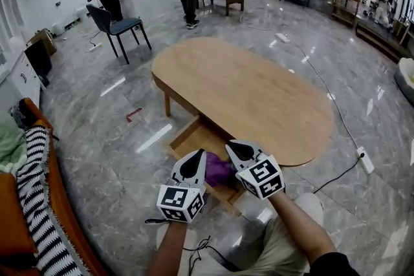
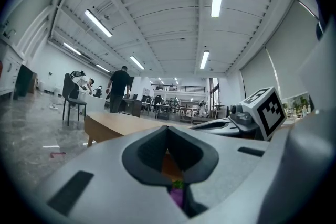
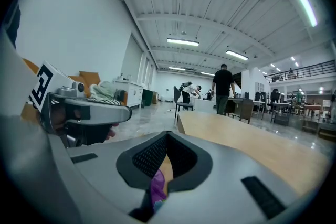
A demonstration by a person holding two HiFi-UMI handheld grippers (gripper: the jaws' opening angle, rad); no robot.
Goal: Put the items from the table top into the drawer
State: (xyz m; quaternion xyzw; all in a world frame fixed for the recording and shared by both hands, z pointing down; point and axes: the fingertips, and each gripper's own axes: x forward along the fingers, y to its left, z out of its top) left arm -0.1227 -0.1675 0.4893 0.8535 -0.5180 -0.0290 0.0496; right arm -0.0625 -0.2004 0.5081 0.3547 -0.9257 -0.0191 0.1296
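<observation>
Purple item (image 1: 218,169): we found it over the open drawer (image 1: 193,136), with the left hand-held gripper (image 1: 196,163) and right hand-held gripper (image 1: 237,152) each closed narrow on one side of it. The counter (image 1: 246,90) above was bare. We judged it best to lower both together, inside the drawer walls, before parting either pair of jaws.

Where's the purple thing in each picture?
Head view: the purple thing sits low in the middle, in the open drawer.
Left gripper view: a sliver of it peeks between the jaws, bottom centre.
Right gripper view: a sliver likewise, bottom centre.
Shared landmark: the wooden table.
</observation>
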